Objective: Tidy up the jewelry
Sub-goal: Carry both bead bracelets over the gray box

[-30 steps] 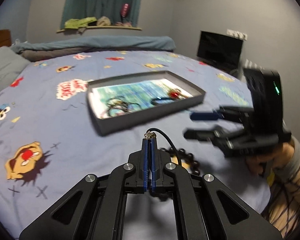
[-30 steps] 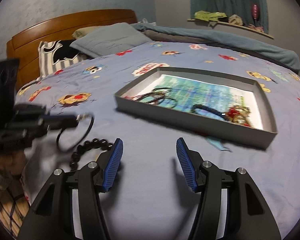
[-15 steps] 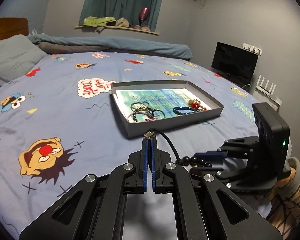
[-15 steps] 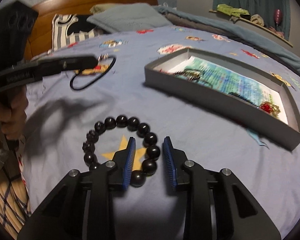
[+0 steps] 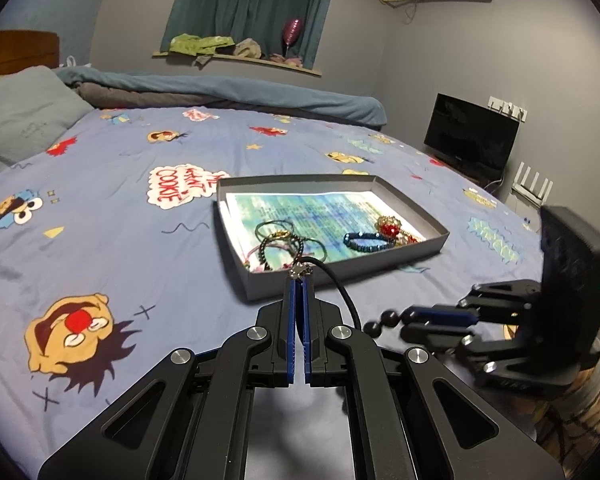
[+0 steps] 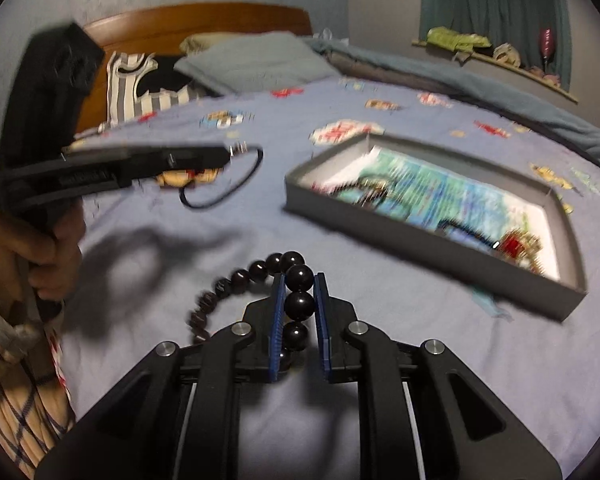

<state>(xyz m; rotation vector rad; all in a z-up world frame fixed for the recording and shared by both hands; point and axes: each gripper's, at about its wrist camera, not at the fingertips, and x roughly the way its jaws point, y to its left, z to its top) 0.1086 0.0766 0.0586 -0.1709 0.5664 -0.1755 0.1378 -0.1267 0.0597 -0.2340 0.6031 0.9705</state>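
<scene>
At the far left of the right wrist view, a hand [image 6: 56, 248] in a plaid sleeve [image 6: 16, 392] is seen gripping the handle of the left gripper [image 6: 230, 151]. Its jaws are pressed together on the small metal clasp of a black cord bracelet [image 6: 220, 196], whose loop hangs free beneath the tips, above the cartoon-printed blue bedsheet [image 6: 220, 120]. In the left wrist view the same clasp is seen pinched at the very tip of the blue pads [image 5: 290, 320], the cord [image 5: 340, 288] curving off to the right.

Toward the middle, a dark bead bracelet [image 6: 296, 304] is held between the pads of the right gripper [image 6: 298, 284]; the jaws are closing, and the beads are touched on both sides. The rest of the strand is draped to the left of the fingers.

Further right, a shallow grey tray [image 6: 420, 240] is lying on the sheet, lined with a blue-green printed paper. Several bracelets [image 5: 280, 240] and a red-and-gold ornament [image 6: 516, 246] are seen inside it. In the left wrist view the right gripper [image 5: 404, 316] is placed at the right, near the tray's near corner.
</scene>
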